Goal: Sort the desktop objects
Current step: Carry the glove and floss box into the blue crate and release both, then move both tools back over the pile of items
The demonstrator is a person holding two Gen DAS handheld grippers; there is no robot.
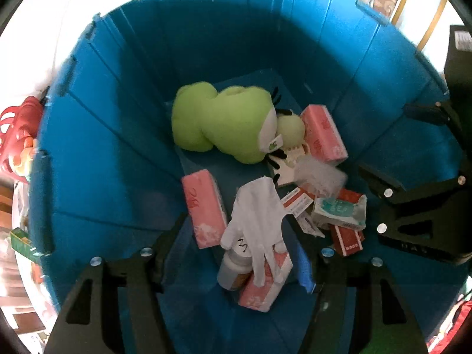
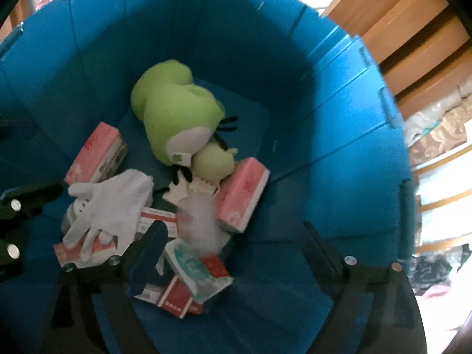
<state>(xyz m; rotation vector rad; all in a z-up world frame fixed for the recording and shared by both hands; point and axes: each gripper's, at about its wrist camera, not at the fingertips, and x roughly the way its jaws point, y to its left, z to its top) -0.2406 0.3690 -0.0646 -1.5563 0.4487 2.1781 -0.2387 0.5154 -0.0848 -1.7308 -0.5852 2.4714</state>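
From the left wrist camera, the left gripper [image 1: 236,262] points down into a deep blue bin [image 1: 97,159] with its jaws standing apart and nothing clamped between them. Below the gap a white glove [image 1: 256,221] lies draped over a small white bottle [image 1: 233,268] and a pink tissue pack [image 1: 262,289]. A green plush toy [image 1: 224,121] rests on the bin floor further in, with more pink packs, red-and-white boxes [image 1: 348,236] and a blurred clear wrapper [image 1: 320,174] around it. The right gripper [image 1: 419,177] shows at the right edge, open. From the right wrist camera, the right gripper [image 2: 233,253] hangs over the same bin [image 2: 324,153], jaws wide and empty; the wrapper [image 2: 197,218] lies blurred below them beside a teal-printed pack [image 2: 197,268], with the glove [image 2: 112,203] to the left and the plush [image 2: 180,118] beyond.
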